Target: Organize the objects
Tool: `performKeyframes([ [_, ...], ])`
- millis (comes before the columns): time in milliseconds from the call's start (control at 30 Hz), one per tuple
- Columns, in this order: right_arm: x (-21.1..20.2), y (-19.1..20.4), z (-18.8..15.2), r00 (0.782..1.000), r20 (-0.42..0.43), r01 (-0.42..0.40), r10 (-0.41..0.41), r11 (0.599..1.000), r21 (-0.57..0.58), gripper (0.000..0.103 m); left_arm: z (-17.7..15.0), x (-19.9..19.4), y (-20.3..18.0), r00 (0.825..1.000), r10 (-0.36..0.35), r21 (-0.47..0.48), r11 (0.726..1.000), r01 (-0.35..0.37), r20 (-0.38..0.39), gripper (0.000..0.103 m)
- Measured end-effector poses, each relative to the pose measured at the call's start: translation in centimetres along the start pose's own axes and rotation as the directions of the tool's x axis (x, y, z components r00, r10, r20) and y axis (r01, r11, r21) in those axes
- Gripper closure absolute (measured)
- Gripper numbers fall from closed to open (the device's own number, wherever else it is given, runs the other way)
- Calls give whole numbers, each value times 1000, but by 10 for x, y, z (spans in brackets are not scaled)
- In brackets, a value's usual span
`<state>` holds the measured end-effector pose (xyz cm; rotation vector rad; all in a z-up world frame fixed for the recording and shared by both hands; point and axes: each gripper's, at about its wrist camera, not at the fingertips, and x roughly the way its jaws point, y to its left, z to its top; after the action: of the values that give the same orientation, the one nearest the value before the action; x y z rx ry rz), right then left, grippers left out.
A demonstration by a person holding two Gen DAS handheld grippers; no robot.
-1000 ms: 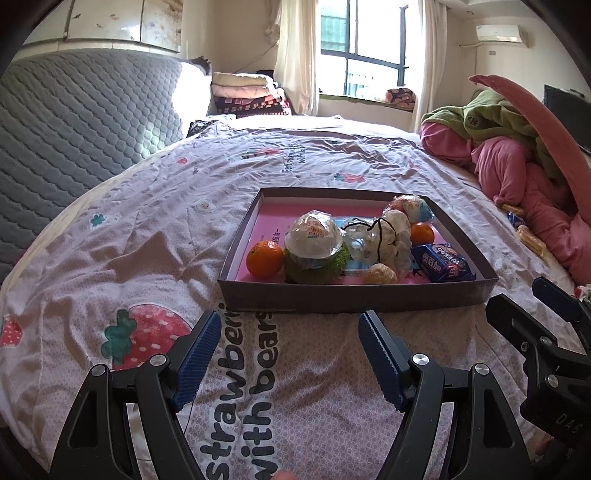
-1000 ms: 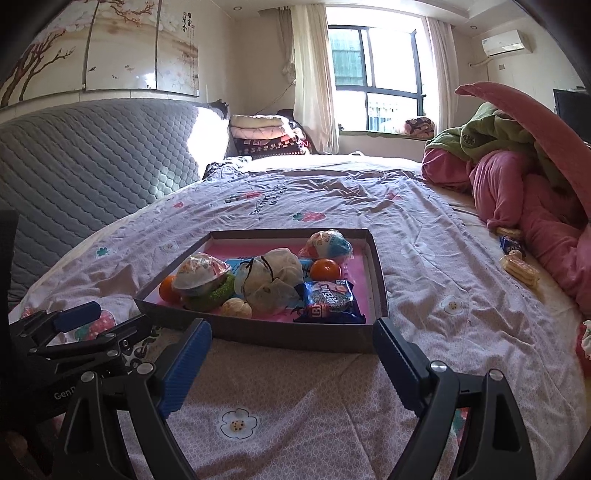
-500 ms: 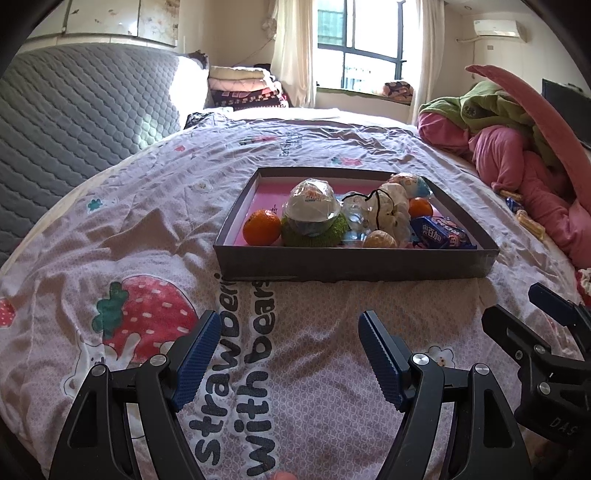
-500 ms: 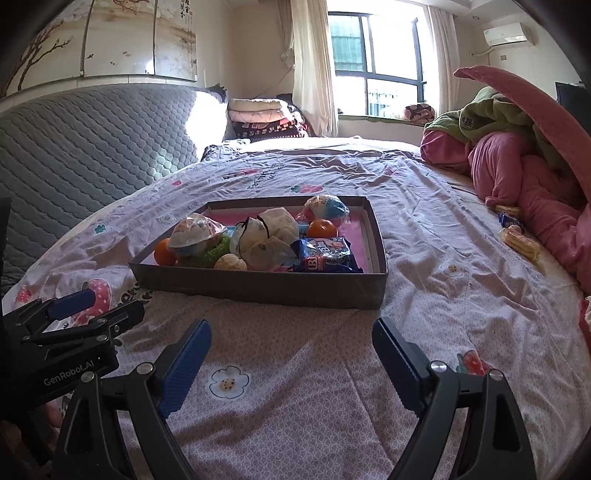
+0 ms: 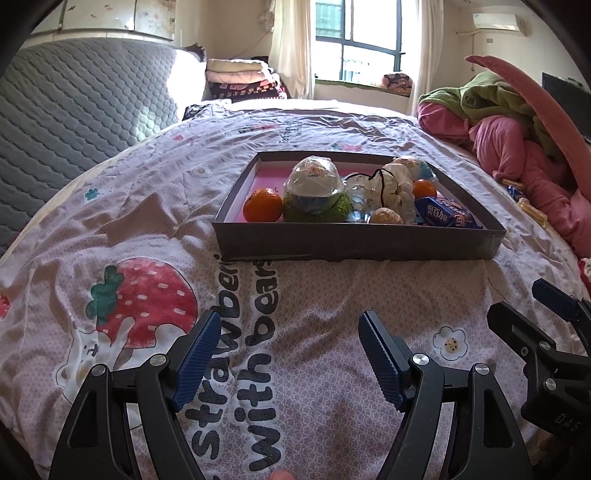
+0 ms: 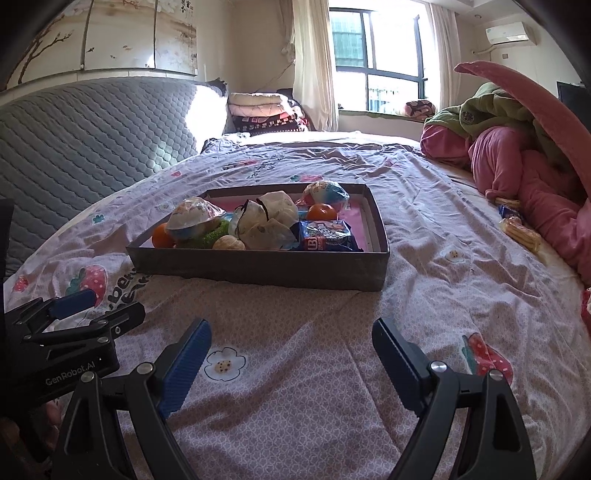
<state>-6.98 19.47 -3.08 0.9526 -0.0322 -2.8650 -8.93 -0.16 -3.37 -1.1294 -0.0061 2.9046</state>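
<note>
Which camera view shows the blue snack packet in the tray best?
The right wrist view: the blue snack packet faces it, unobstructed, label showing. In the left wrist view the packet lies off to the right, partly hidden by the tray wall.

Bed had a pink sheet (image 5: pixel 155 206) with strawberry prints and a grey quilted headboard (image 6: pixel 92 125) on the left. Folded blankets (image 6: pixel 258 110) were stacked by the window (image 6: pixel 376 62), pink and green bedding (image 6: pixel 517 147) was heaped on the right, and an AC unit (image 6: pixel 509 33) was up high.
</note>
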Motion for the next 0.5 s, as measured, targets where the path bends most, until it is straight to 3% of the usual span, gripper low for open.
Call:
performKeyframes([
  [500,6,-1,-10,1000,-26,8,-8,1000,-9,15,-6,6,-1,1000,0,4,1000,0,-11,25],
])
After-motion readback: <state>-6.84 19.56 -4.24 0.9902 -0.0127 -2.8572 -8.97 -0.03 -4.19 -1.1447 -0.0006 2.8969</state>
